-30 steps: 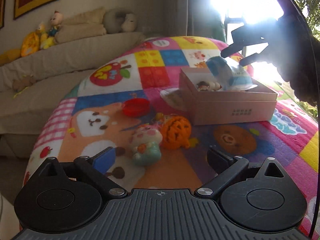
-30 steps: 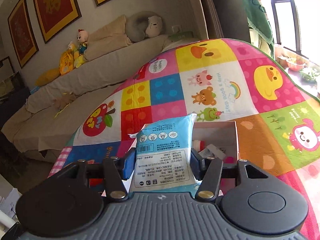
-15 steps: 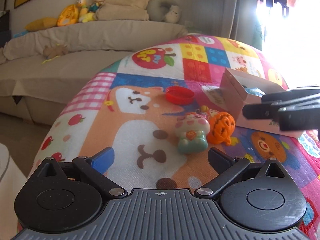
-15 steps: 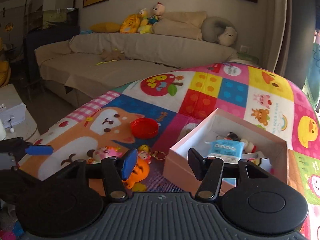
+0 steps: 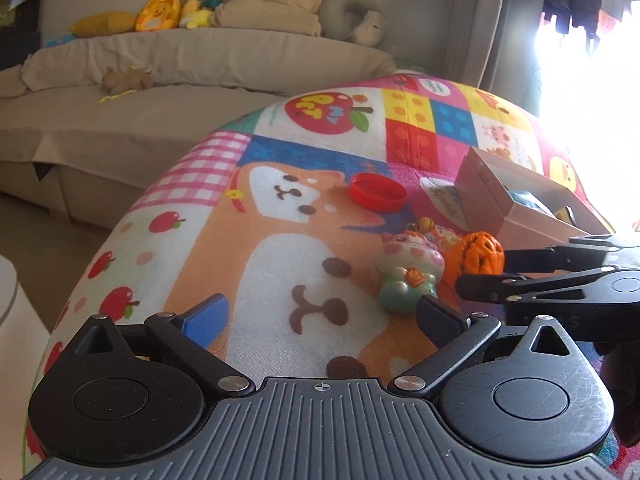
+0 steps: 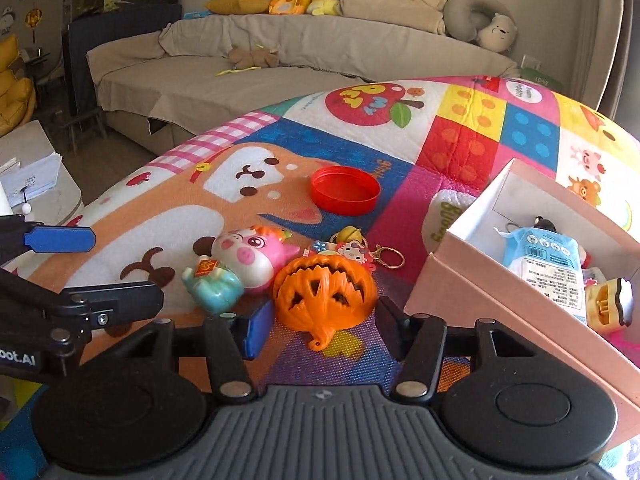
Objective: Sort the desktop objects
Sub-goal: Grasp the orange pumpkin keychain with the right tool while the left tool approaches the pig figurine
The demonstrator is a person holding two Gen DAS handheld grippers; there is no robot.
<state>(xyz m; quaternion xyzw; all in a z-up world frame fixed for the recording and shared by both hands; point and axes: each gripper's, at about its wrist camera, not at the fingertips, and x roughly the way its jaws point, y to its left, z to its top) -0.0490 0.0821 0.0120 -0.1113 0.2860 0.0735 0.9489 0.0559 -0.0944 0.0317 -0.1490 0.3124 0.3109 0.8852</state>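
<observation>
1. A living room: a beige sofa [image 6: 280, 52] with plush toys runs along the back wall, and the work surface is a table covered by a bright cartoon play mat [image 6: 460, 128].
2. Already sorted, judging from how things lie: the pink box [image 6: 472, 280] at the right holds a blue tissue pack [image 6: 540, 256], a small yellow toy and a dark figure.
3. Left on the mat: the orange pumpkin [image 6: 324, 292], the pig toy [image 6: 240, 268] touching its left side, a cartoon keychain [image 6: 356, 250] just behind it, and a red lid [image 6: 344, 194] farther back, apart from the rest.
4. The right gripper [image 6: 320, 320] is released and empty; its jaws stand on either side of the pumpkin's near edge, pads not pressing. The pumpkin looks like the next pick.
5. The left gripper [image 5: 320, 316] is spread wide with nothing in it, over bare mat just short of the pig toy.
6. Room is tight: the box's near corner sits close beside the right jaw, the pig crowds the left jaw, and the two grippers are near each other. The mat's left edge drops toward the floor, well clear of the toys.
</observation>
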